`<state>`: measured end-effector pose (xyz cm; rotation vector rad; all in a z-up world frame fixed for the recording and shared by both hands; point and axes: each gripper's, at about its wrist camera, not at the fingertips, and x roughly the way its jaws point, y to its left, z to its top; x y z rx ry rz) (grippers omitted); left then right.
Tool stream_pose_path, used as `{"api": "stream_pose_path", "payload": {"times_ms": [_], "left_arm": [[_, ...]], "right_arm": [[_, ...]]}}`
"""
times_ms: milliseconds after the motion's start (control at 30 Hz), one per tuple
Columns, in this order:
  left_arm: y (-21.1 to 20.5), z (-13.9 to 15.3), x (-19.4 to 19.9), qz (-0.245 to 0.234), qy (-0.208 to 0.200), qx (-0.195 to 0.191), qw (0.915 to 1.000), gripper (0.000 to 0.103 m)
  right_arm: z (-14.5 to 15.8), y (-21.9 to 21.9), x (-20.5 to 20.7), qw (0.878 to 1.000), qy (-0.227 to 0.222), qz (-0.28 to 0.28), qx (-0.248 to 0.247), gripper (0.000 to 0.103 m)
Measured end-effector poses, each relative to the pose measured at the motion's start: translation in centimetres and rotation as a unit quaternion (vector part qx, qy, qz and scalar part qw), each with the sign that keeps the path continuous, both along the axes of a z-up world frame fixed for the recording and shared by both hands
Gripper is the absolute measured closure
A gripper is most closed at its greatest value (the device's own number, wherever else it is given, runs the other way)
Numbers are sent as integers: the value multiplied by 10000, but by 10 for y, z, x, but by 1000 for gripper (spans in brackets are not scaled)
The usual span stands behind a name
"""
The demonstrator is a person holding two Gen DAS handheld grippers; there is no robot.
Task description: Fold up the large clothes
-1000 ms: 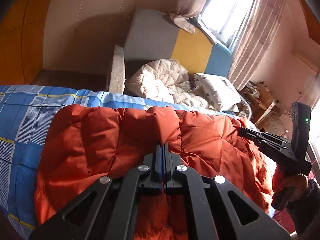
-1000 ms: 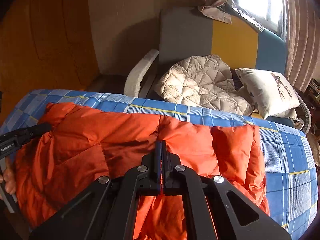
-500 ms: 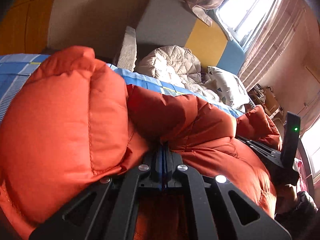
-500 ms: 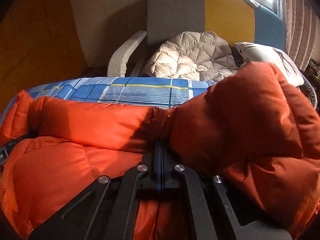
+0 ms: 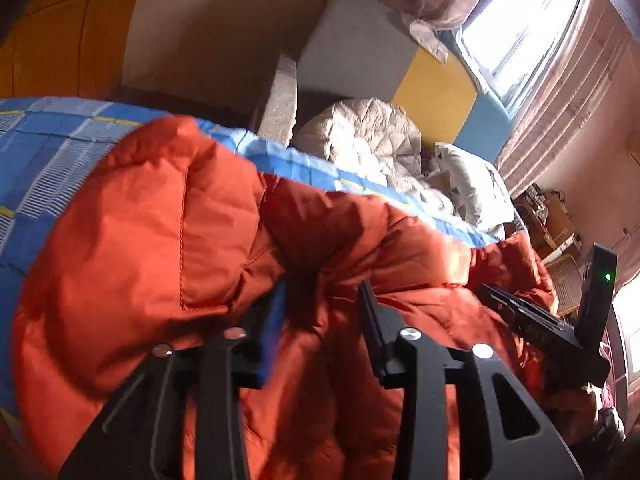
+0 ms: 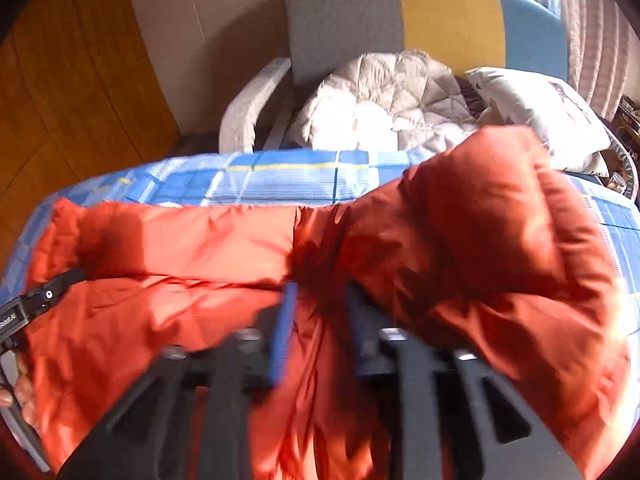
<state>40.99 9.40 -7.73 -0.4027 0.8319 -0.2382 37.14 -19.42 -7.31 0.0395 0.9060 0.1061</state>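
A big puffy orange jacket (image 5: 168,240) lies across the bed, on a blue checked sheet (image 5: 44,136). It is bunched up, with a fat fold rising on the left side in the left wrist view and another fat fold on the right side in the right wrist view.

The left gripper (image 5: 322,312) has just been opening — its fingers (image 5: 370,316) now stand apart, with orange cloth lying loose between them. The right gripper (image 6: 320,312) has just been opening too, and its blue-edged fingers (image 6: 286,320) are apart with jacket cloth between them, not pinched.

Behind the bed stands a chair (image 6: 344,24) with grey, yellow and blue panels — a cream quilted coat (image 6: 384,100) and a pale pillow (image 6: 548,116) rest on it. A bright window (image 5: 508,28) with curtains is at the top right.
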Motion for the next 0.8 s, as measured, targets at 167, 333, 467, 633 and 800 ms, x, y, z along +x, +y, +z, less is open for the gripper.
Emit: {"api": "stream_pose_path", "payload": {"times_ms": [167, 333, 467, 633, 800], "left_arm": [[-30, 28, -22, -151, -325, 193, 9992, 65], [-78, 28, -33, -527, -362, 598, 9962, 66], [-94, 13, -31, -550, -241, 919, 9940, 66], [-94, -11, -23, -554, -132, 1111, 9922, 64], [-96, -11, -24, -542, -102, 1197, 9913, 64]], "right_arm": [[28, -17, -28, 9992, -357, -135, -92, 58], [34, -43, -49, 9983, -413, -391, -145, 58], [25, -57, -54, 9980, -326, -500, -225, 58], [3, -70, -50, 9978, -79, -613, -229, 58], [-6, -73, -49, 9977, 50, -640, -239, 57]]}}
